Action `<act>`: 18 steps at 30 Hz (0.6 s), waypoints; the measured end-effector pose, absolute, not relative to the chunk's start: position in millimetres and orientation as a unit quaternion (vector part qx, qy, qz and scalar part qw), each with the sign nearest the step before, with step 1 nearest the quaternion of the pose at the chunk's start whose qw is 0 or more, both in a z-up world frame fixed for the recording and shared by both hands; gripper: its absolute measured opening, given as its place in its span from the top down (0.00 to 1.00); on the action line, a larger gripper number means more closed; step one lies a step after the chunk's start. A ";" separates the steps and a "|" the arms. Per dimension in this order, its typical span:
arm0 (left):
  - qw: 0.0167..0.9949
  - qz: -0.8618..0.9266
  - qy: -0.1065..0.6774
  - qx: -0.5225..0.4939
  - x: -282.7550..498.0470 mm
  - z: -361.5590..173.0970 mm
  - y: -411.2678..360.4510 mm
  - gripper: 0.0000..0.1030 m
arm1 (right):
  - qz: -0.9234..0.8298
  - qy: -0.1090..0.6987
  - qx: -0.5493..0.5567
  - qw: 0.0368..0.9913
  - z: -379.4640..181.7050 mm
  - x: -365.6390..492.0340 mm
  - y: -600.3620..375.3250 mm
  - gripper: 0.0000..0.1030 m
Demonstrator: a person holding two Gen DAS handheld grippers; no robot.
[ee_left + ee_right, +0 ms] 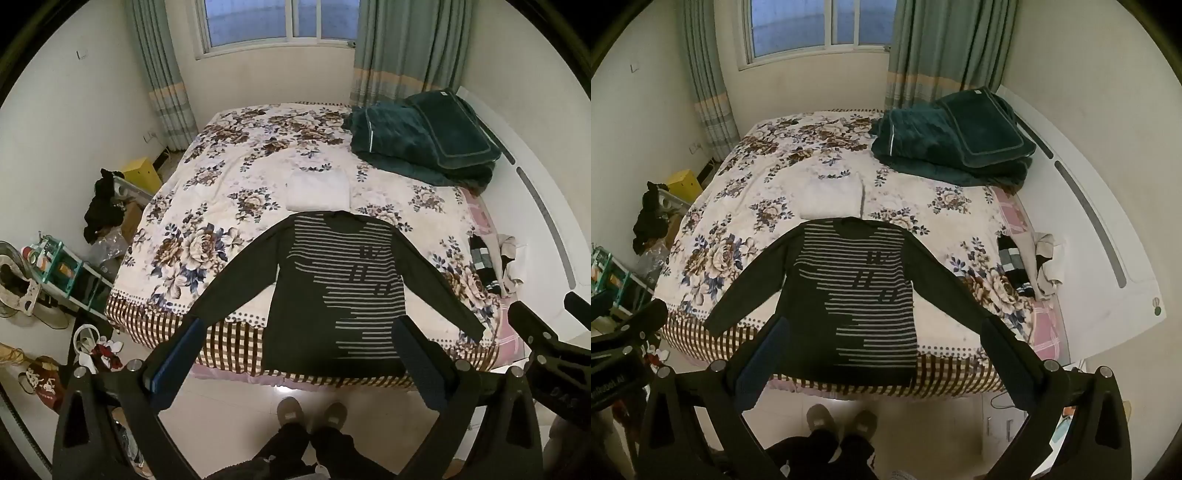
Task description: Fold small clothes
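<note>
A dark striped long-sleeved shirt (332, 280) lies flat on the bed (207, 206), face up, its hem hanging just over the bed's near edge and its collar pointing toward the window (280, 22), so its long axis runs from foot edge to far side. Both sleeves splay out and down toward the near edge. Beyond the collar, touching or just short of it, sits a folded white garment (319, 190); further off toward the far right corner is a heap of dark green bedding (421, 144). Left of the shirt the flowered cover is bare. The left gripper (295, 354) and right gripper (882, 354) both hover above the floor at the bed's near edge, jaws spread fully wide, holding nothing.
</note>
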State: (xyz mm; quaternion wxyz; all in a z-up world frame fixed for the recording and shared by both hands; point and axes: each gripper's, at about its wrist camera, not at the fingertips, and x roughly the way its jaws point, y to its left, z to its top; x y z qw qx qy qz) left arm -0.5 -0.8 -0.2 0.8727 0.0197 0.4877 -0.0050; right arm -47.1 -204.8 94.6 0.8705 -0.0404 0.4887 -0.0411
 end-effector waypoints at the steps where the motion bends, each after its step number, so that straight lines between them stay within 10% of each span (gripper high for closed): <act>1: 0.874 -0.006 0.485 0.019 -1.4 0.0 -1.0 0.00 | -0.042 0.490 -0.042 0.870 94.5 -46.9 -204.9 0.00; 18: 0.870 -0.014 0.493 0.008 4.8 2.0 -10.1 0.00 | -0.040 0.487 -0.039 0.872 97.2 -43.4 -207.5 0.00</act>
